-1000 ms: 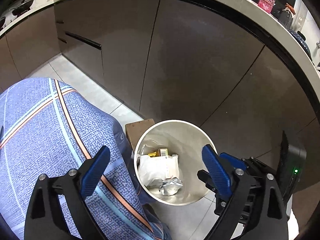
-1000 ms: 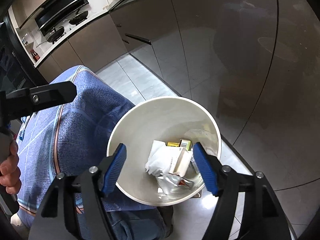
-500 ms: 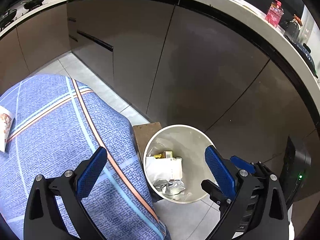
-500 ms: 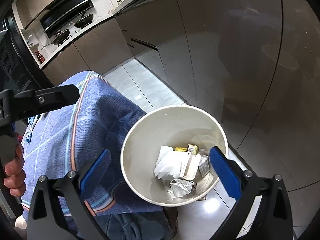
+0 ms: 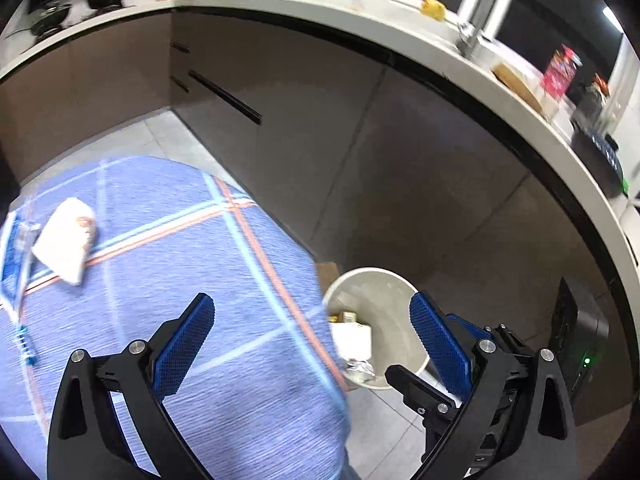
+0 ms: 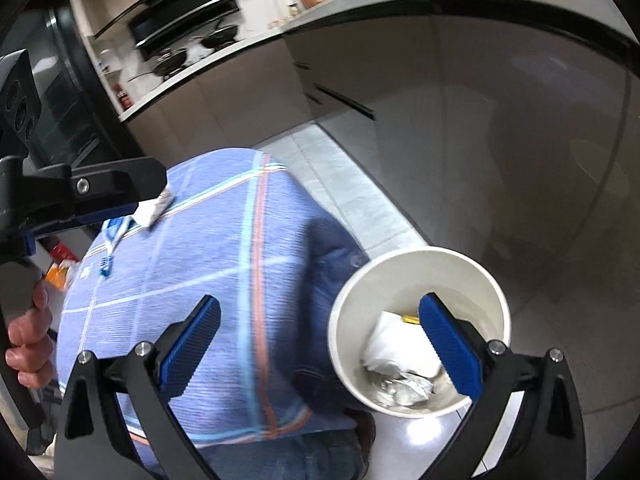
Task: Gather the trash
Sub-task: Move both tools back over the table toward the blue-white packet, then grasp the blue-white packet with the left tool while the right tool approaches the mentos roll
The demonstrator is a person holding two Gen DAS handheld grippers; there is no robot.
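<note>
1. Both the left gripper [image 5: 310,320] and the right gripper [image 6: 320,320] stand wide apart with nothing between the pads
2. The white wrapper [image 5: 64,240] lies flat on the blue checked tablecloth [image 5: 180,240], well apart from the white bin [image 6: 500,300]
3. It looks light, soft and crushable; pinching a raised edge should suit it

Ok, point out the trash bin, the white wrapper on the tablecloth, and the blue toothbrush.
trash bin [image 6: 494,292], right wrist view, on the rim's far edge
white wrapper [image 5: 64,240], left wrist view, its middle
blue toothbrush [image 5: 25,344], left wrist view, near its bristle end
</note>
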